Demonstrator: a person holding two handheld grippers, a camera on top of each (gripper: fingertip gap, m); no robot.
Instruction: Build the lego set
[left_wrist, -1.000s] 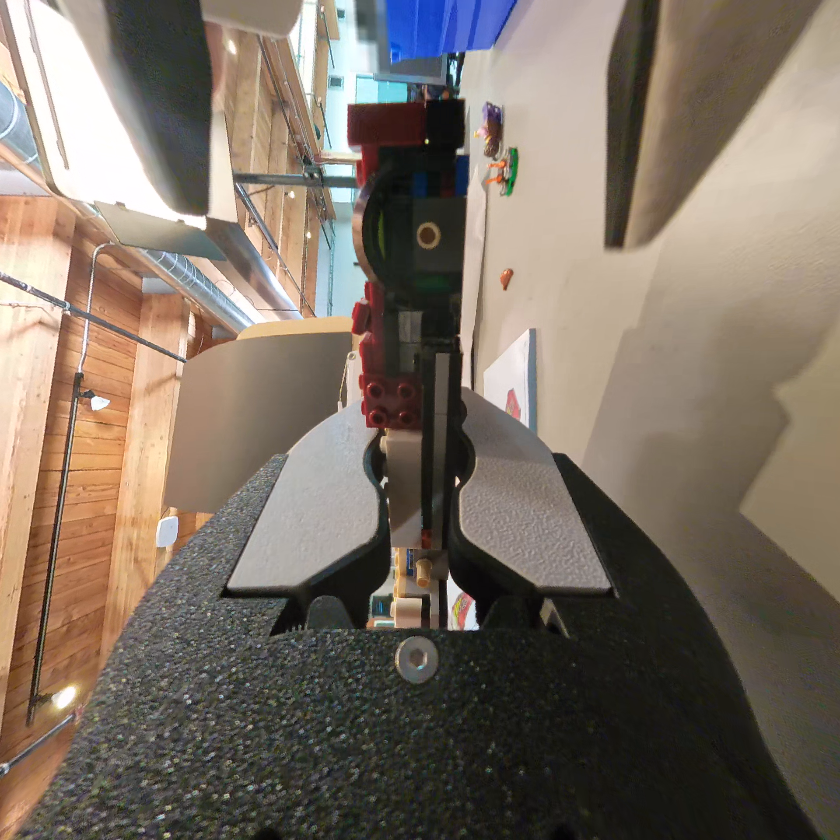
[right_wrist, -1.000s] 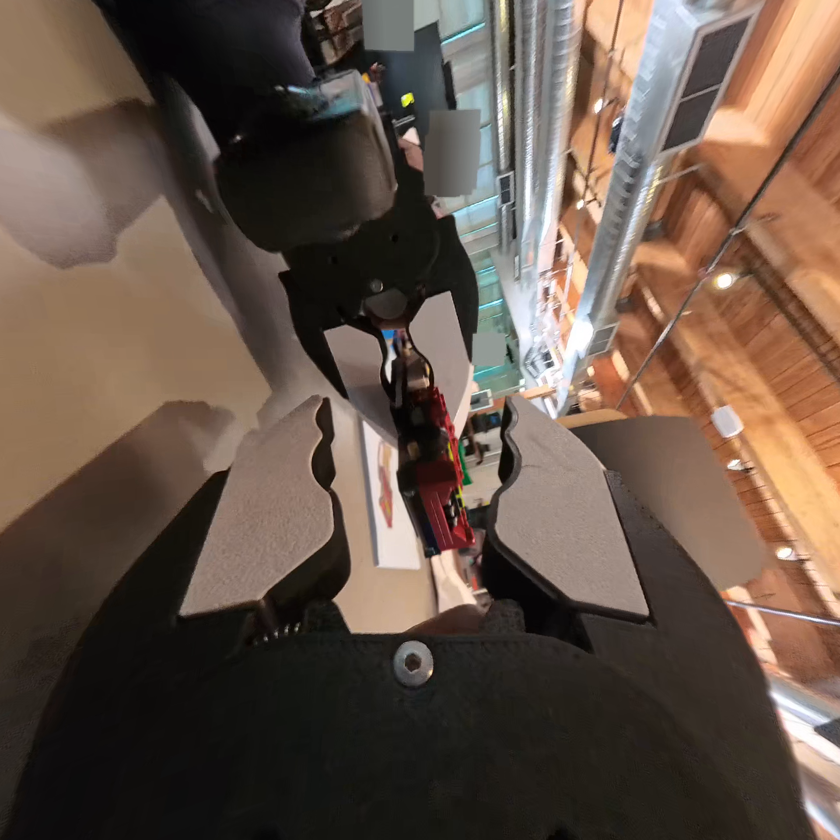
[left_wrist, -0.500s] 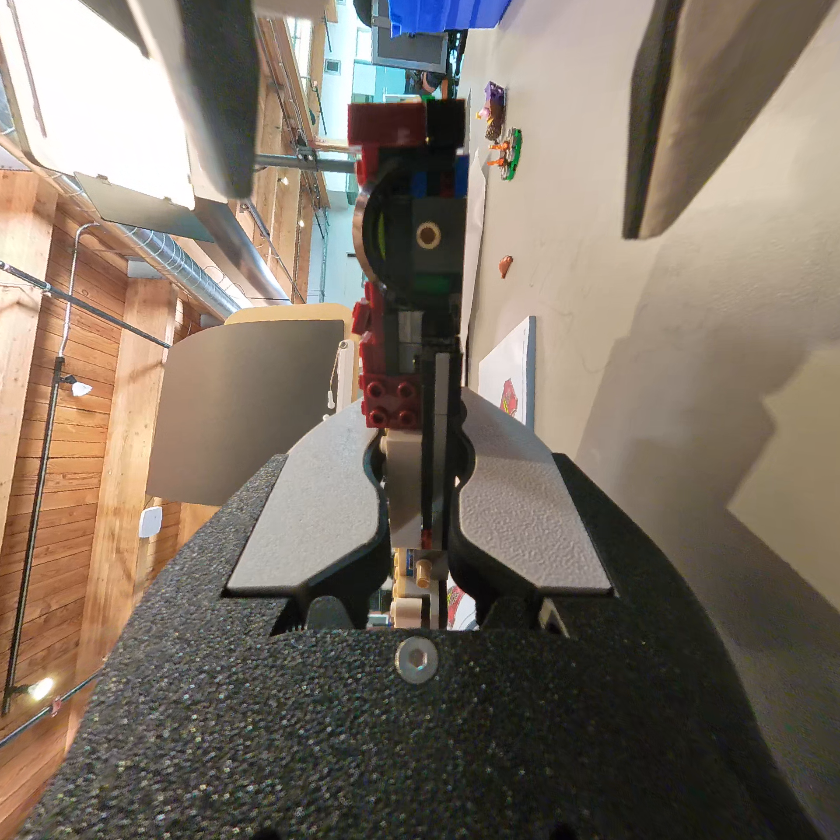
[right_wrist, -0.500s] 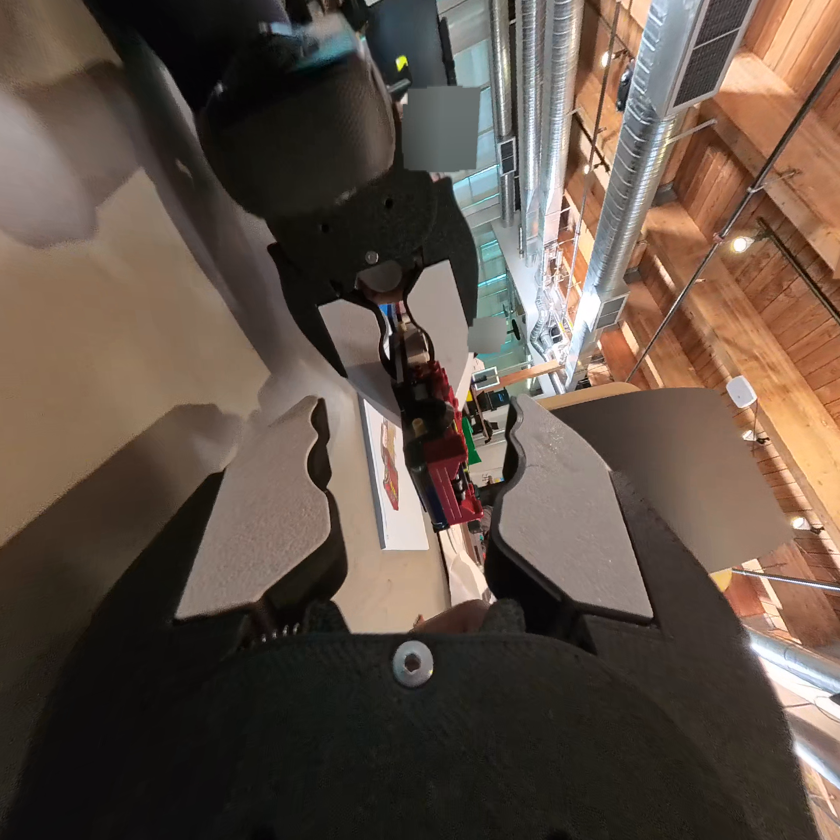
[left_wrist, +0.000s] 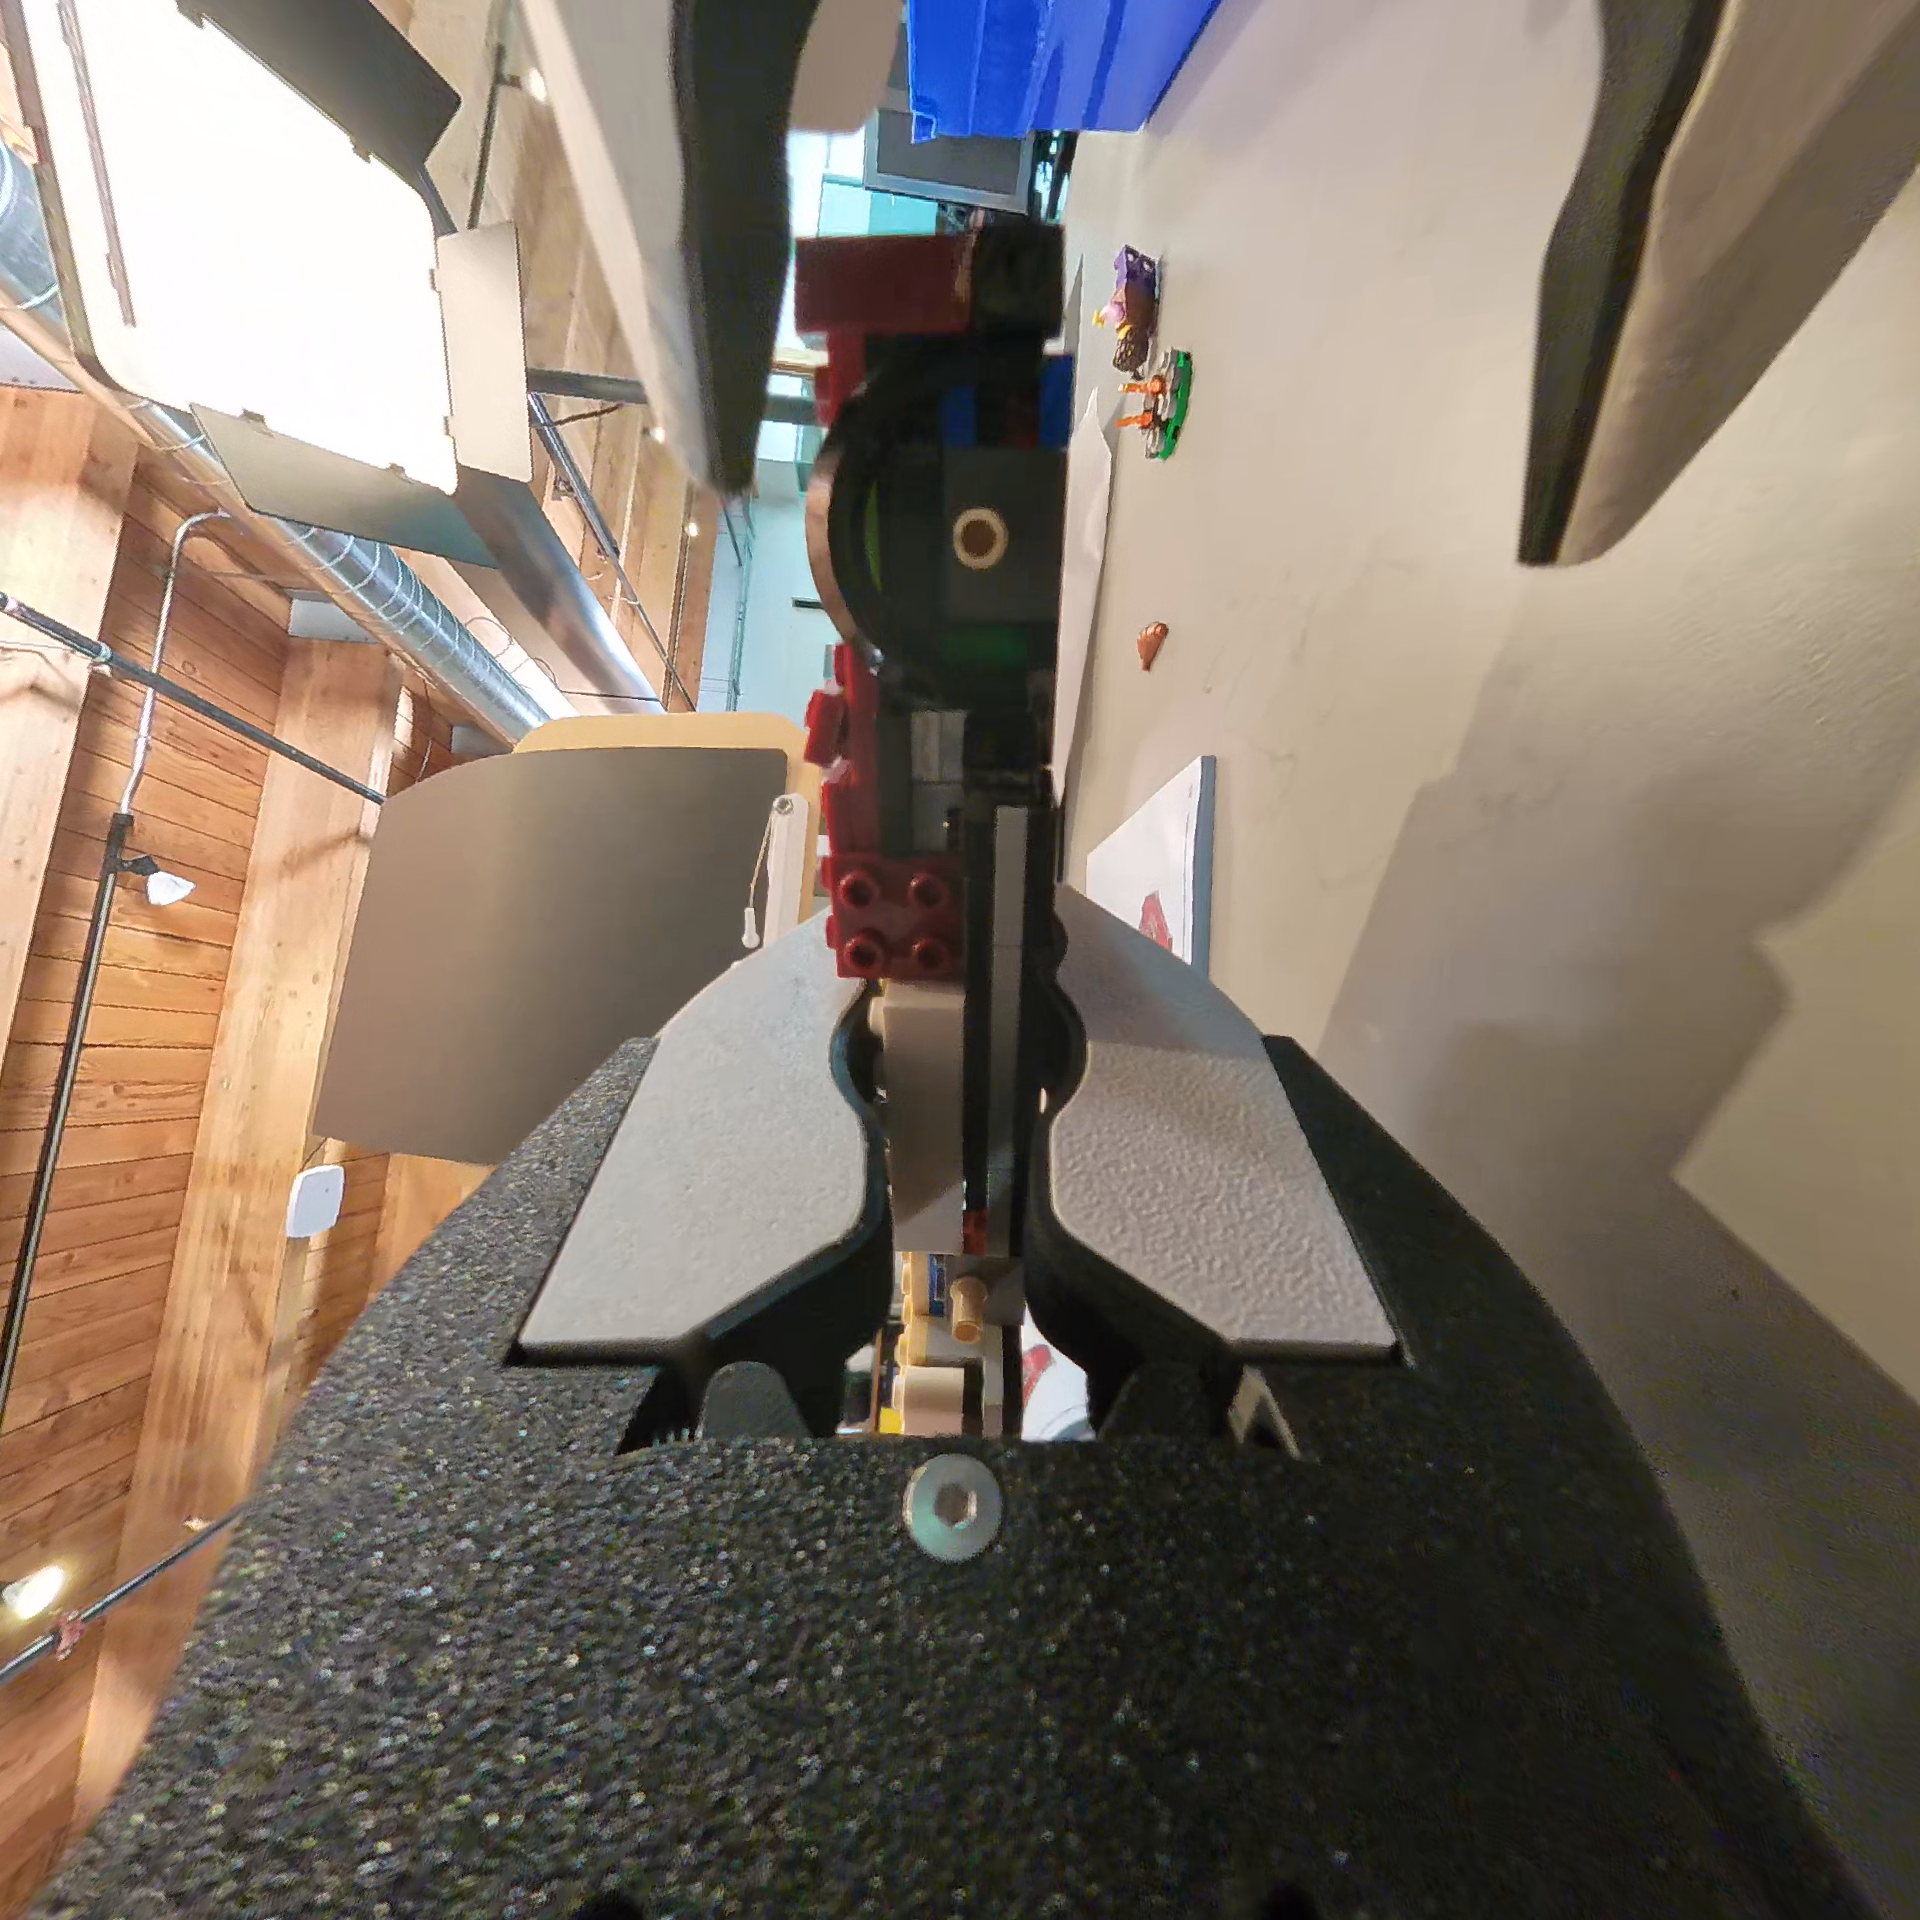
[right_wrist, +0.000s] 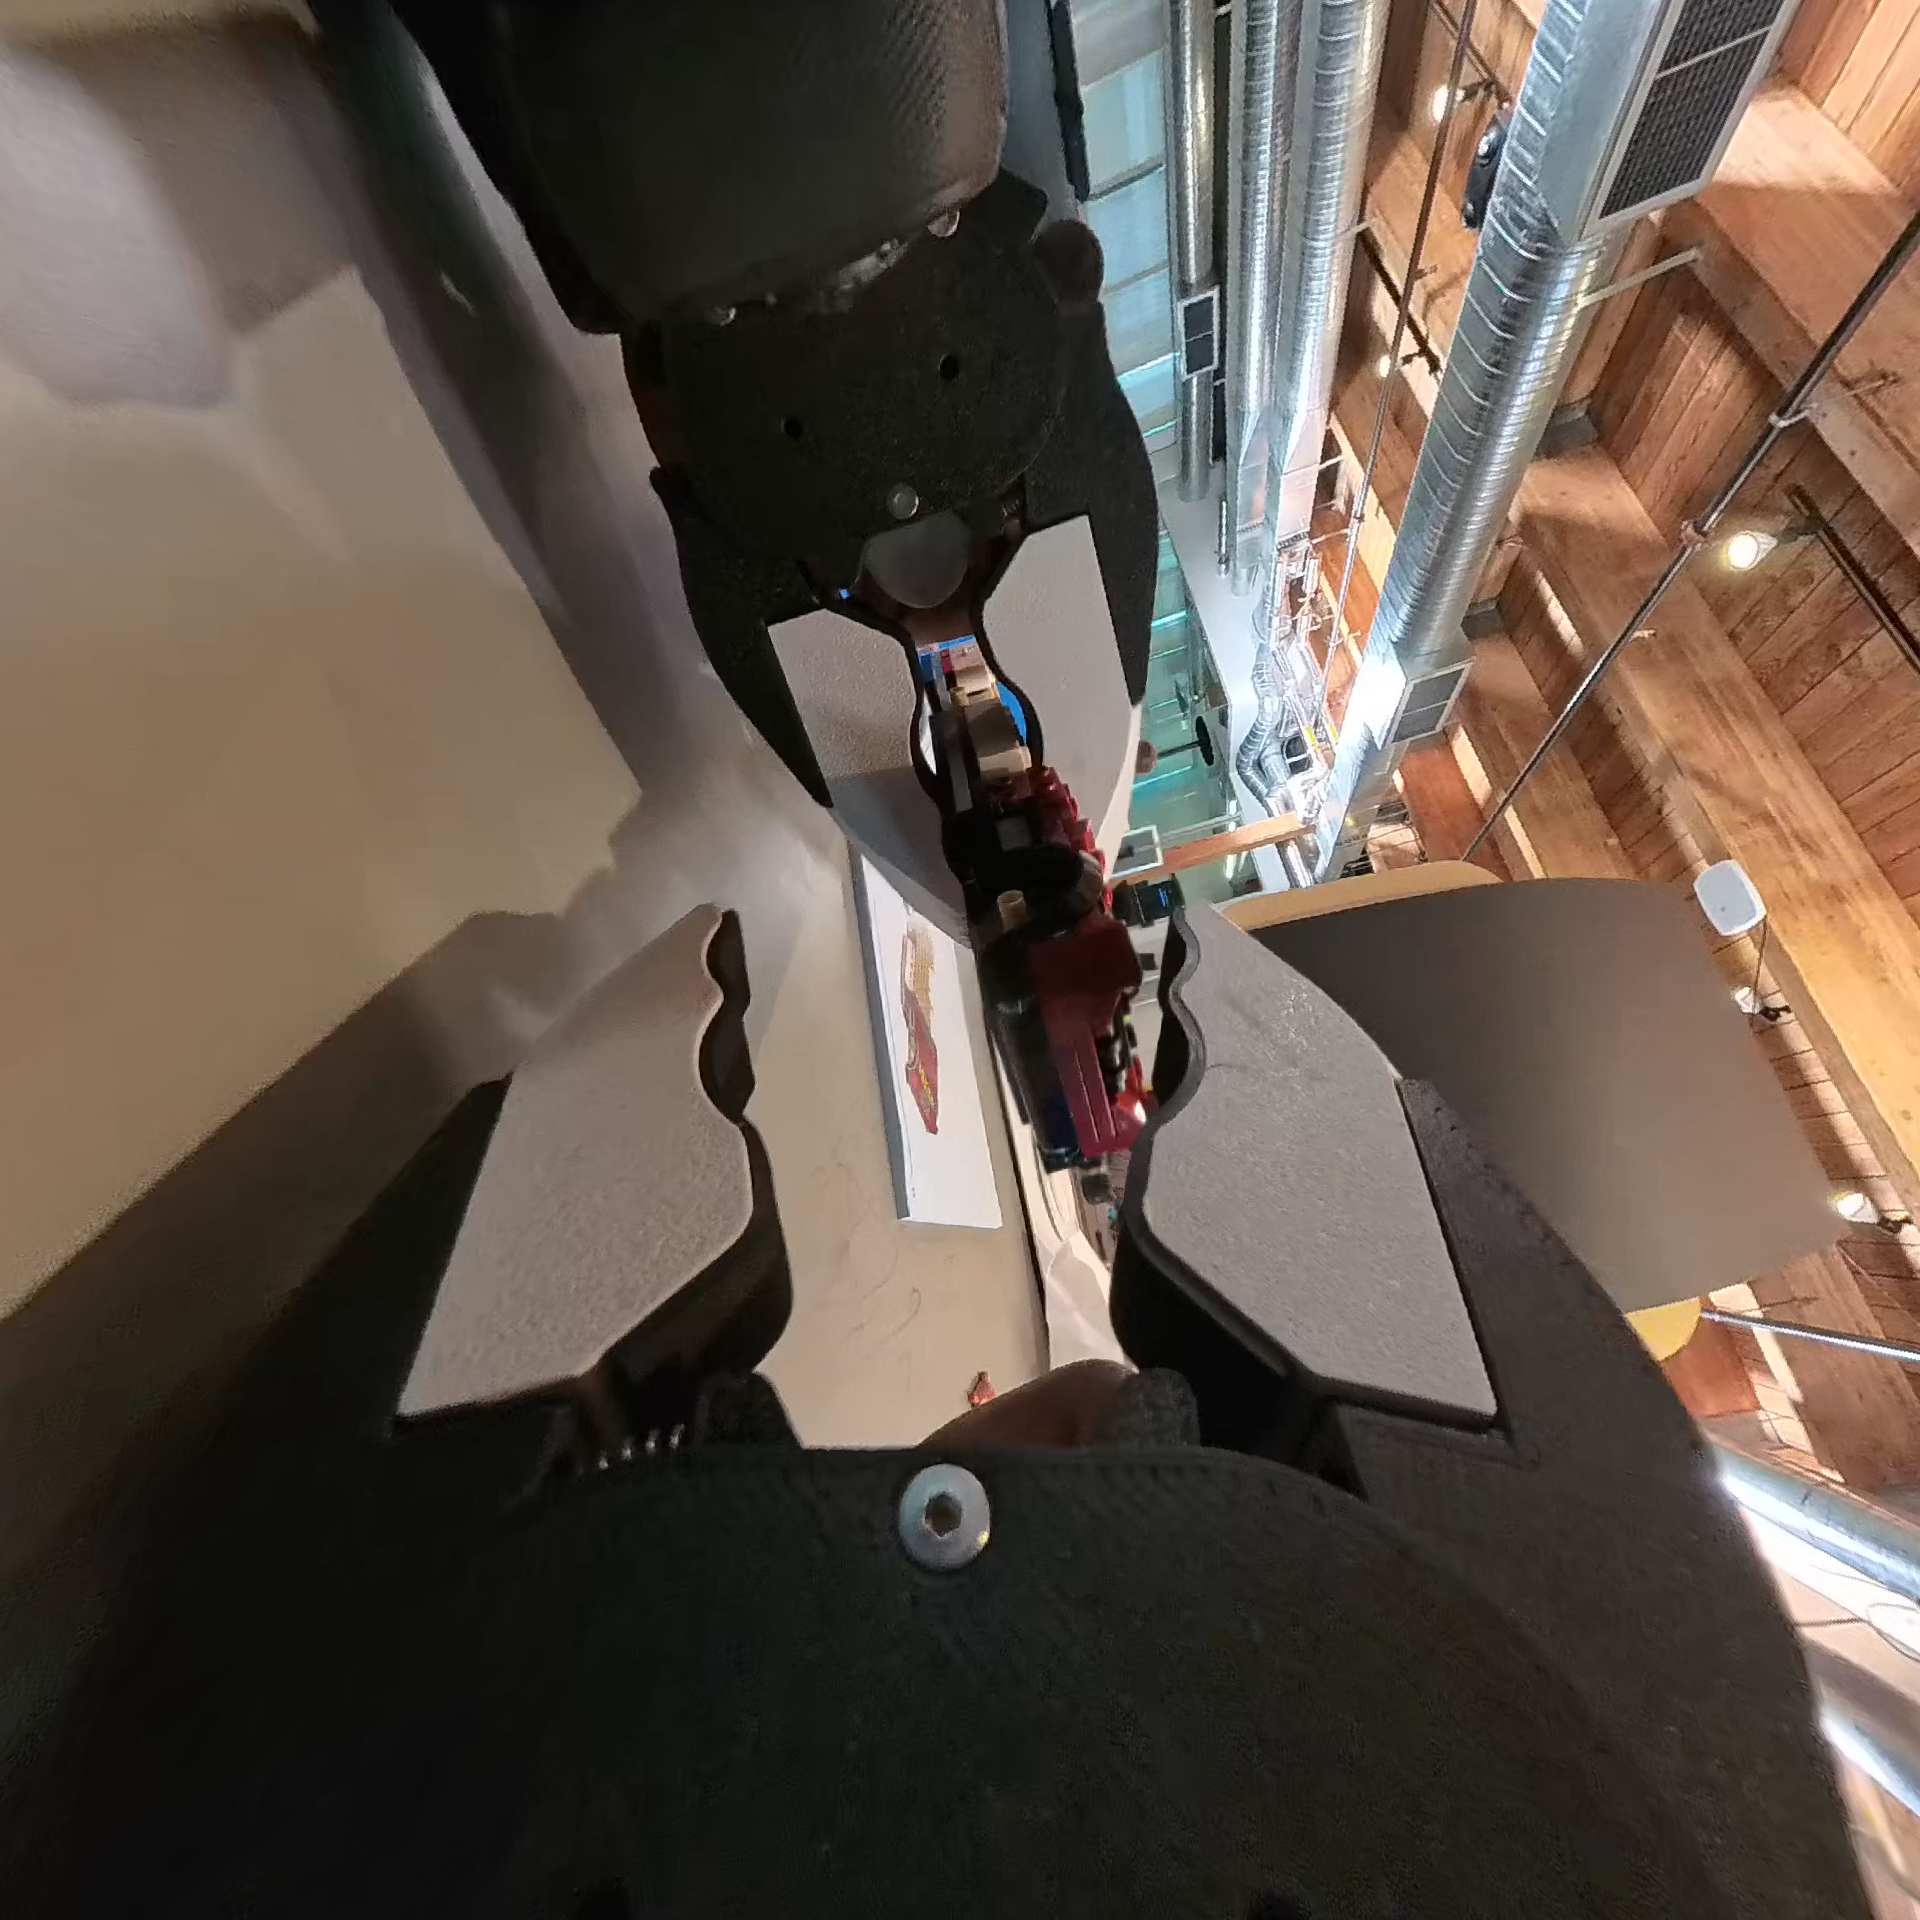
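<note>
The left gripper (left_wrist: 961, 997) has its fingers closed on a toy-brick model (left_wrist: 940, 582), dark red and black with blue bricks near its far end; both pads press against the model's tan and grey end, and the rest juts forward above the pale counter (left_wrist: 1455, 644). The right gripper (right_wrist: 951, 971) faces it with fingers spread wide and nothing between the pads; the model's (right_wrist: 1075, 1049) red end reaches in next to the right-hand finger (right_wrist: 1278, 1122), though contact is hard to judge. On the counter lie a white printed booklet (left_wrist: 1158, 862), a small orange piece (left_wrist: 1151, 644) and a green-based small build (left_wrist: 1166, 400).
</note>
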